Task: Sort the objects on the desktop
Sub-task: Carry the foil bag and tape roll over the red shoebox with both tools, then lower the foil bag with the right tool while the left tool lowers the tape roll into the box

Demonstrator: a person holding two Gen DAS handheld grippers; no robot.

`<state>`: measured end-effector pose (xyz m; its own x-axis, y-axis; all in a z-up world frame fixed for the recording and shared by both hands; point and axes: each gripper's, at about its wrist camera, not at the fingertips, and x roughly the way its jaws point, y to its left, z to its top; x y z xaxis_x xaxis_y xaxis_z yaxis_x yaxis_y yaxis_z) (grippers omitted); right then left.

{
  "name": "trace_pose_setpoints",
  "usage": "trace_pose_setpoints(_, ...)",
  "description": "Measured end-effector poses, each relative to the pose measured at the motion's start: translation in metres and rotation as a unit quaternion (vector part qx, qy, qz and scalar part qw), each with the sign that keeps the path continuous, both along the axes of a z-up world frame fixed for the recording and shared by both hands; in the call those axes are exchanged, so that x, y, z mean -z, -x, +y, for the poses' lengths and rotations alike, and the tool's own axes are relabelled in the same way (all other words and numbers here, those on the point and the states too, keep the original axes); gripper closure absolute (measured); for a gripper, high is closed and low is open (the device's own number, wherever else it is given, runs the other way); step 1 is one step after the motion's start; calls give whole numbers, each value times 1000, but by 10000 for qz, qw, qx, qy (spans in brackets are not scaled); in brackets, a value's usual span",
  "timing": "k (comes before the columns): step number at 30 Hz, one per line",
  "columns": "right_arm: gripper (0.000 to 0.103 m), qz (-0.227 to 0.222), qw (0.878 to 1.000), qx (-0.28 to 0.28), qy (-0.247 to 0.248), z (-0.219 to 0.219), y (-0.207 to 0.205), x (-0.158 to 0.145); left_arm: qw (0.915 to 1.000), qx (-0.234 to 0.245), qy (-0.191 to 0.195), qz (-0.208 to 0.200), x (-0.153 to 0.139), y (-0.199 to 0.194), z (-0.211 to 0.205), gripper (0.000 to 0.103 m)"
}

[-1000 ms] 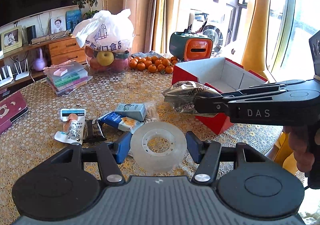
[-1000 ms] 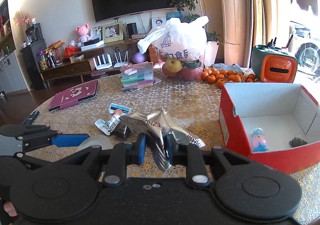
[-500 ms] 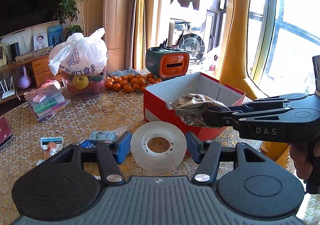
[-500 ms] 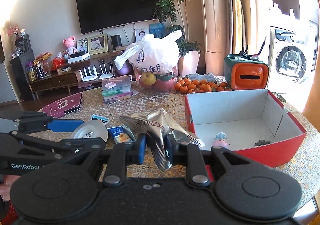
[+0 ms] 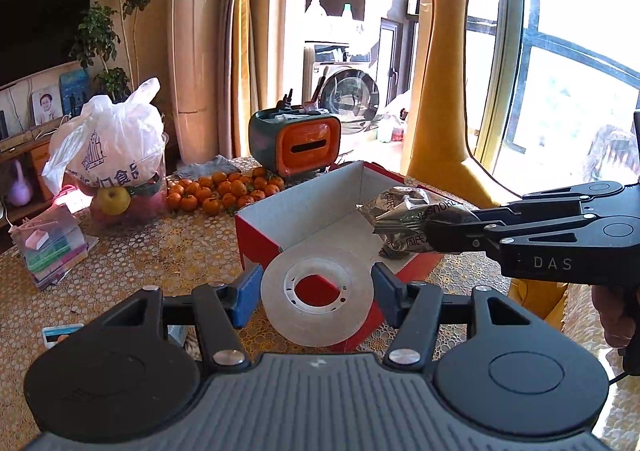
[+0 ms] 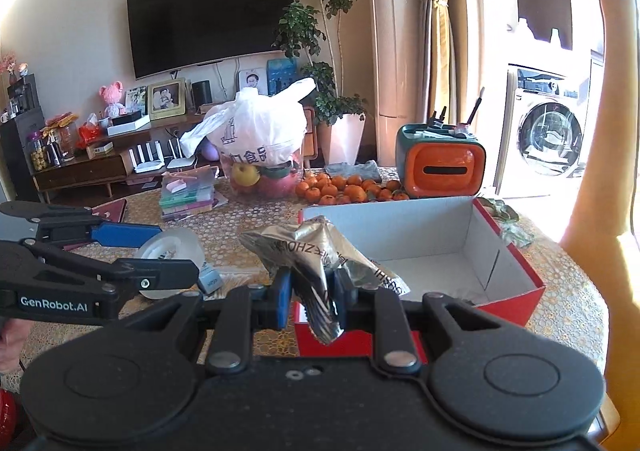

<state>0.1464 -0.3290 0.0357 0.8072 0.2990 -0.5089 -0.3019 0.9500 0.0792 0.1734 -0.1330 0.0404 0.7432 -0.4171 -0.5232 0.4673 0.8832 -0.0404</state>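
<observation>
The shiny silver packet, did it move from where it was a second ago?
Yes. The silver packet, held shut in the right gripper, has travelled toward the red box; it now hangs over the box's open inside instead of short of it.

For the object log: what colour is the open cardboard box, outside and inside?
Red outside, white inside: the cardboard box shows best in the right wrist view.

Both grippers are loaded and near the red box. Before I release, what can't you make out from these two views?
- Floor of the red box: in the right wrist view the silver foil packet and right gripper cover its near part; in the left wrist view the tape roll does.
- Packet print: crumpled, unreadable.
- Small items beside the left gripper: cut off by its body.
- Height of each load above the box: unclear.
</observation>
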Motion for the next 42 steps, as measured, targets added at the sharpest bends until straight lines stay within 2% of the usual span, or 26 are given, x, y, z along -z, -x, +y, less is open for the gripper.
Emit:
trace_pose_setpoints(10,82,84,9998,184,76,-34,-24,8,9995,244,-180,41,5,-33,-39,45)
trace_pose_setpoints(18,82,217,9993,278,136,-53,-53,22,9984,388,-396,121,17,-74,-62,45)
trace_pose_setpoints(30,82,475,9974,325,436,-61,-104,48,9957,355,-629,581,41,-147,-90,45)
trace_pose_setpoints(39,82,747,9941,434,654,-71,-150,65,9910,480,-877,885,67,-177,-116,45)
trace_pose_setpoints(42,81,856,9935,476,575,-76,-165,68,9887,564,-1010,953,74,-183,-126,45)
